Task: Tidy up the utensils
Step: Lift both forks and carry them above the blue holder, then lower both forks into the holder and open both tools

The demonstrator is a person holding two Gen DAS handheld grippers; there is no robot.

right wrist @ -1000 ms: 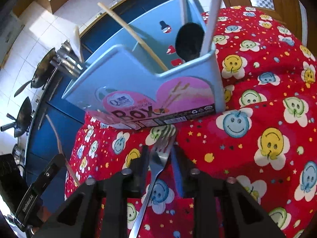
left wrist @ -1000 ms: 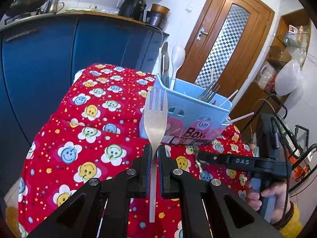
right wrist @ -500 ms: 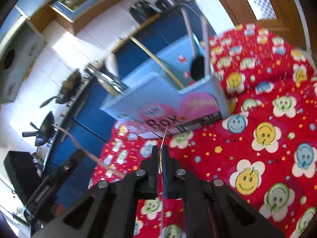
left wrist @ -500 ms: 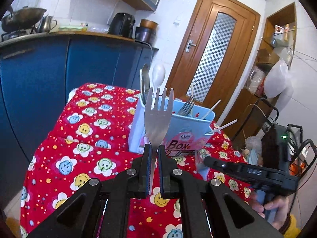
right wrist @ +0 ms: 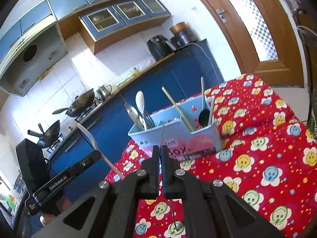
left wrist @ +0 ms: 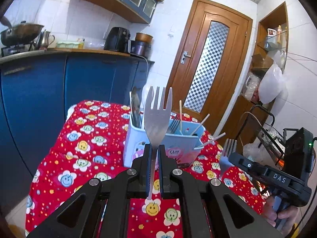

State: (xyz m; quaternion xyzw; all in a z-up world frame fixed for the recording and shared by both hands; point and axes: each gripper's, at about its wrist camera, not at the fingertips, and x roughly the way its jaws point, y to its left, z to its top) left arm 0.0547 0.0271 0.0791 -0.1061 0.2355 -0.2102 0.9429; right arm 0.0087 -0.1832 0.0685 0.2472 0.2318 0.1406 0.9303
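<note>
The left gripper (left wrist: pixel 155 150) is clamped on the neck of a steel fork (left wrist: pixel 157 119), tines upright, handle hanging between the jaws. The right gripper (right wrist: pixel 160 151) pinches a second fork (left wrist: pixel 227 150) edge-on, so it shows as a thin line; its jaws have just been closing on it. Both hover above the near edge of the table, short of the pale blue utensil box (right wrist: pixel 178 134), which stands just beyond the fingertips holding spoons, forks and chopsticks. Open cloth lies to the right of the box and in front of it. The red smiley-flower tablecloth (right wrist: pixel 267 158) covers the table; blue cabinets (left wrist: pixel 39 91) run close behind, and a wooden door (left wrist: pixel 208 63) stands beyond.
</note>
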